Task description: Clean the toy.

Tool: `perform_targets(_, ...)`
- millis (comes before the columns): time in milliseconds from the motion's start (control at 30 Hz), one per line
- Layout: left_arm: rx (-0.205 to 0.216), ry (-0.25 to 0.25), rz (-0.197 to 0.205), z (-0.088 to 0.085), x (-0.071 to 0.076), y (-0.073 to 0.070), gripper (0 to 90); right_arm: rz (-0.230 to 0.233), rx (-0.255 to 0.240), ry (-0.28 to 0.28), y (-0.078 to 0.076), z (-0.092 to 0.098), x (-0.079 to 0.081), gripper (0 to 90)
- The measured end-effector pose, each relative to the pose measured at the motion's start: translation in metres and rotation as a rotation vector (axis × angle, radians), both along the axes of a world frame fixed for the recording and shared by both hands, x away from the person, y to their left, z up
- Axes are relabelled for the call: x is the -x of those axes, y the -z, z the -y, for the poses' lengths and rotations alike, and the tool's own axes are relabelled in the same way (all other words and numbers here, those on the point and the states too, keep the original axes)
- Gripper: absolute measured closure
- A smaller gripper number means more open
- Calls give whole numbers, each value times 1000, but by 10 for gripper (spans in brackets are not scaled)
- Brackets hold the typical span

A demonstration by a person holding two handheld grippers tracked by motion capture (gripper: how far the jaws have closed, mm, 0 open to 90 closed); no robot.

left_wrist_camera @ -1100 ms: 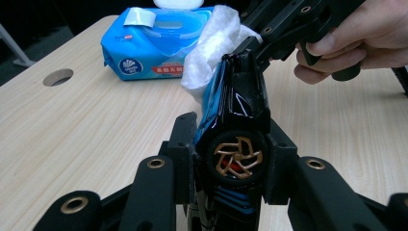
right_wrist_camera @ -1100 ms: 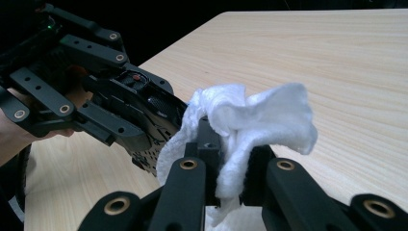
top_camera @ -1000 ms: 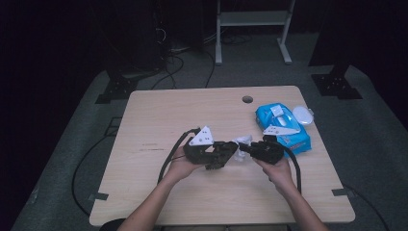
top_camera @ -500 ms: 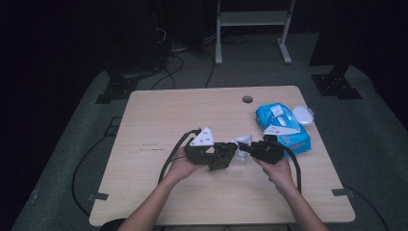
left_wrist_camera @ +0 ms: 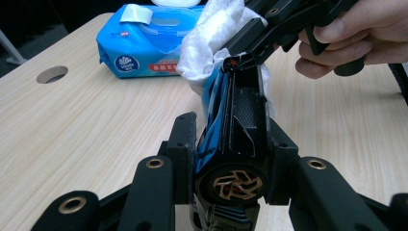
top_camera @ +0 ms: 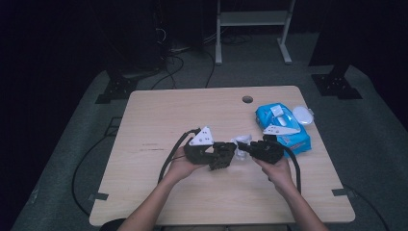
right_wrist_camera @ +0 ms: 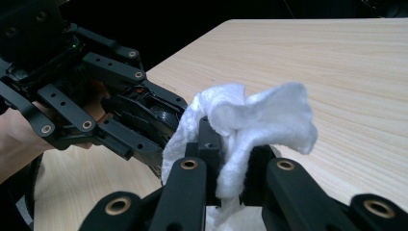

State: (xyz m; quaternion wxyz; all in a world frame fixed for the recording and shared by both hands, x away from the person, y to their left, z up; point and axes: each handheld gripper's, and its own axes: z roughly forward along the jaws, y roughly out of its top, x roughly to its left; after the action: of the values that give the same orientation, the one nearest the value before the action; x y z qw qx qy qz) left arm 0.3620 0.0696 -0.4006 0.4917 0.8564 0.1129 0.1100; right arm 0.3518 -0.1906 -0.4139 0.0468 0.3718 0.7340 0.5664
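Wiping step in hand: left gripper [left_wrist_camera: 231,125] fingers clamped on a blue-black toy car [left_wrist_camera: 235,110], nose up; right gripper [right_wrist_camera: 226,159] fingers pinched on a crumpled white wipe [right_wrist_camera: 250,120] touching the car; next, rub along the body; beyond the car, blue wipes pack [top_camera: 281,127] on the table [top_camera: 159,115].

High view: overhead from near side, facing far, whole bench [top_camera: 144,115].
Left gripper view: close, toward far right.
Right gripper view: close, leftward.
Shared: white wipe [left_wrist_camera: 211,33].
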Motion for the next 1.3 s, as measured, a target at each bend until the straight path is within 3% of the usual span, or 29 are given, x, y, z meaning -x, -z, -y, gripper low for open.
perform_targets(400,7,6,-2,-3,0,-3,631,-2,-10,-11,-1,-3,1,818)
perform_targets(833,-3,9,-20,0,-1,-3,568,2,-17,-33,-2,-7,2,818)
perform_targets(1100,-92,7,13,5,2,1,579,12,4,-61,-3,-19,6,816)
perform_targets(1200,-115,-7,70,4,5,-2,627,9,-6,-62,-2,-20,4,815)
perform_targets(1300,-86,-20,60,2,3,-3,650,9,-14,-59,-2,-19,4,815)
